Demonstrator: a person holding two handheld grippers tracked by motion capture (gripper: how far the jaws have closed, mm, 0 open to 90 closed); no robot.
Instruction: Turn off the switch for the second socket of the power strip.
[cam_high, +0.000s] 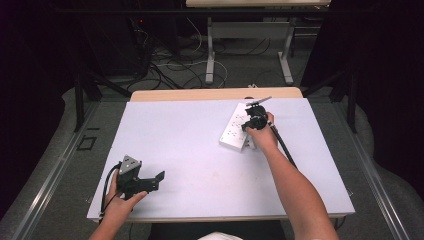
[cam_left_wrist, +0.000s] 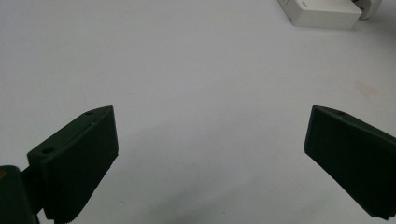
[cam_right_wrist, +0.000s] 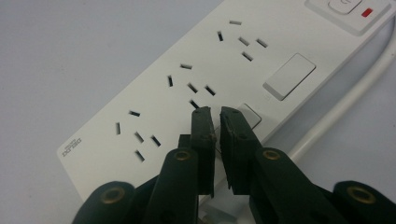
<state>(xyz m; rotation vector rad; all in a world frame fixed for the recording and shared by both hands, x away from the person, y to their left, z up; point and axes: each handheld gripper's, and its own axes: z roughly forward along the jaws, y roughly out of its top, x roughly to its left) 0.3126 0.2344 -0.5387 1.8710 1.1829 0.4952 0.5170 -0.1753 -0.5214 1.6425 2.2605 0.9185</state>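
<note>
A white power strip (cam_high: 235, 132) with several socket groups lies at an angle on the far right of the white table top (cam_high: 200, 150). My right gripper (cam_high: 253, 120) hovers over it, shut with nothing between the jaws. In the right gripper view its tips (cam_right_wrist: 215, 113) sit at a small white rocker switch (cam_right_wrist: 251, 116) on the power strip (cam_right_wrist: 154, 100); whether they touch it I cannot tell. A white cable (cam_right_wrist: 345, 102) runs along the strip's side. My left gripper (cam_high: 156, 181) rests near the front left edge, open (cam_left_wrist: 210, 126) over bare table, with the power strip's end (cam_left_wrist: 322, 14) far off.
A main switch with a red indicator (cam_right_wrist: 348, 7) sits at the strip's far end. Beyond the table's wooden far edge (cam_high: 215, 93) lie floor cables (cam_high: 170, 70) and the legs of another table (cam_high: 210, 55). Dark frames stand on both sides.
</note>
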